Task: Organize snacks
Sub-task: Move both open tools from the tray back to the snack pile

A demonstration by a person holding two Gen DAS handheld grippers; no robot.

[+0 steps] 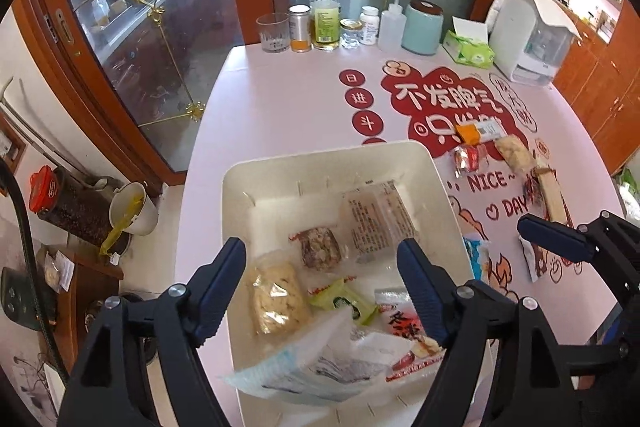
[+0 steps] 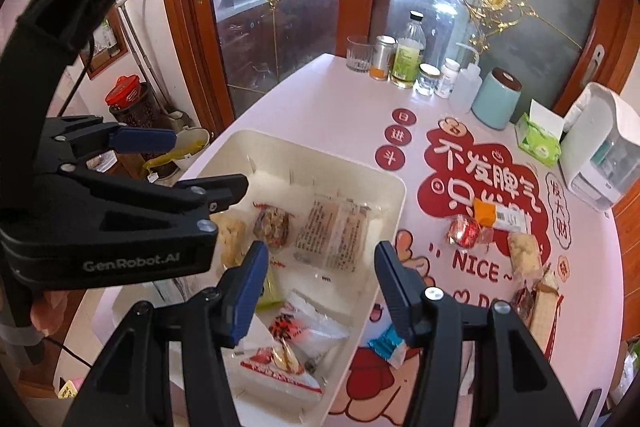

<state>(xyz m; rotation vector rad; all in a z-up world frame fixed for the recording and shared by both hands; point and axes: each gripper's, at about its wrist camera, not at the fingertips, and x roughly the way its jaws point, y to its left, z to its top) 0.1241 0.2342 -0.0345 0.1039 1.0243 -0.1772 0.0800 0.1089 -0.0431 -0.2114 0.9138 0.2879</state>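
Both tools point(image 1: 324, 291) point(image 2: 320, 291) gape unloaded above bin point(image 1: 440, 179).

The pink worktop point(image 2: 312, 99) cover says "NICE" point(image 2: 476, 269) and "不发脾气" point(image 2: 486, 163) in white. The left claw point(image 2: 200, 163) says "GenRobot.AI" point(image 2: 131, 263).

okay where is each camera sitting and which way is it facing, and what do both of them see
Left wrist: on the left tongs, looking steeply down into the white bin; its own open fingers show, and the right tongs at the right edge.
Right wrist: on the right tongs, looking down at the bin's right rim and the table; its open fingers show, the left tongs on the left.
Shared: bin, loose snacks, bottles, glass doors.
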